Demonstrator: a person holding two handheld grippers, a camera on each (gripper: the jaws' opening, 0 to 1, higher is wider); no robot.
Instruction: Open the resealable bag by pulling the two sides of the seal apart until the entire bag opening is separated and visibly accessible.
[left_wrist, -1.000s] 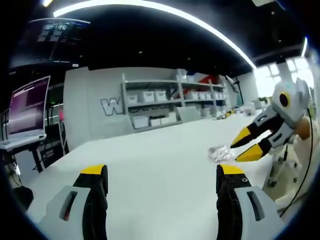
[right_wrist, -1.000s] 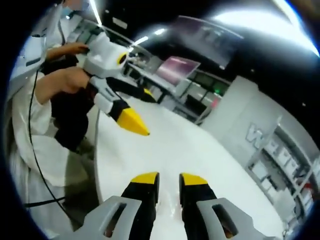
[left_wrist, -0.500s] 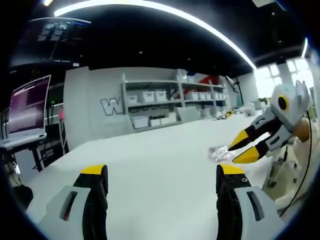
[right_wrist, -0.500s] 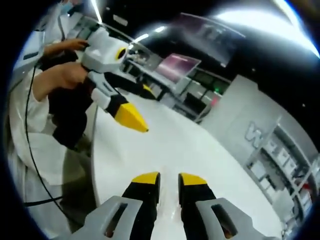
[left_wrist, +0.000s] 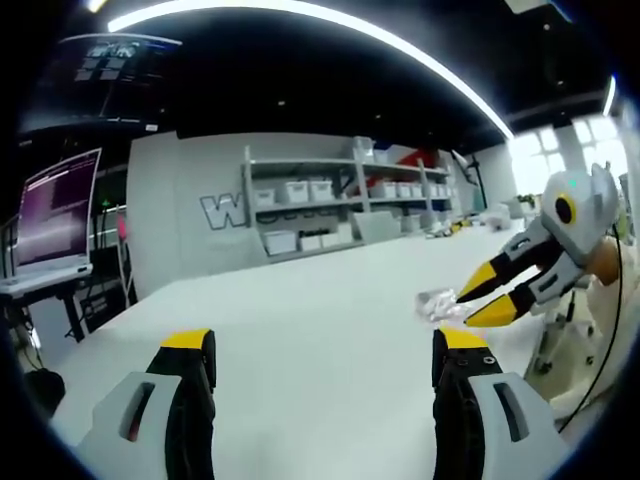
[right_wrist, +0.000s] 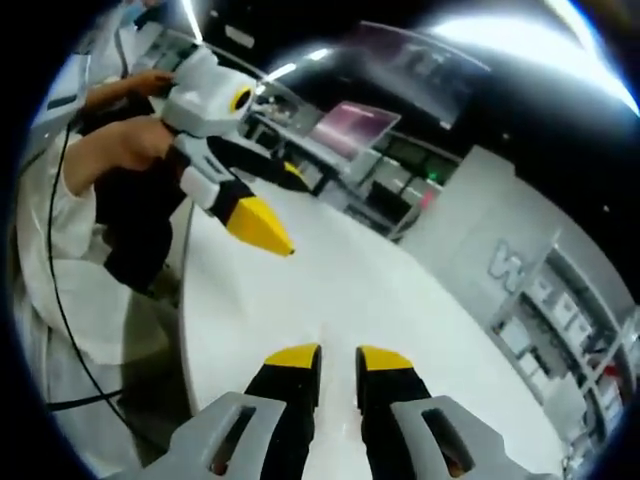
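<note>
While small crumpled clear plastic resealable bag (left_wrist: 437, 304) lies on white counter (left_wrist: 300, 330), right tongs (left_wrist: 478, 303) hover just beside it, narrowly parted, empty; my left tongs (left_wrist: 325, 350) wide open. Bag looks light, limp, slippery; pinch each seal lip.

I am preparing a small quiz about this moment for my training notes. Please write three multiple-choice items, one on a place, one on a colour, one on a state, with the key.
1. In the left gripper view, where does the clear bag lie?
A. on the white table, at the tips of the right hand-held gripper
B. on the shelf
C. between the left hand-held gripper's jaws

2. What colour are the jaw tips?
A. red
B. yellow
C. green

3. How do the jaws of the left hand-held gripper stand?
A. wide apart, empty
B. shut on the bag
C. shut on a cable

Key: 1 A, it lies on the table by the right hand-held gripper; 2 B, all tips are yellow; 3 A, bare table shows between them.
</note>
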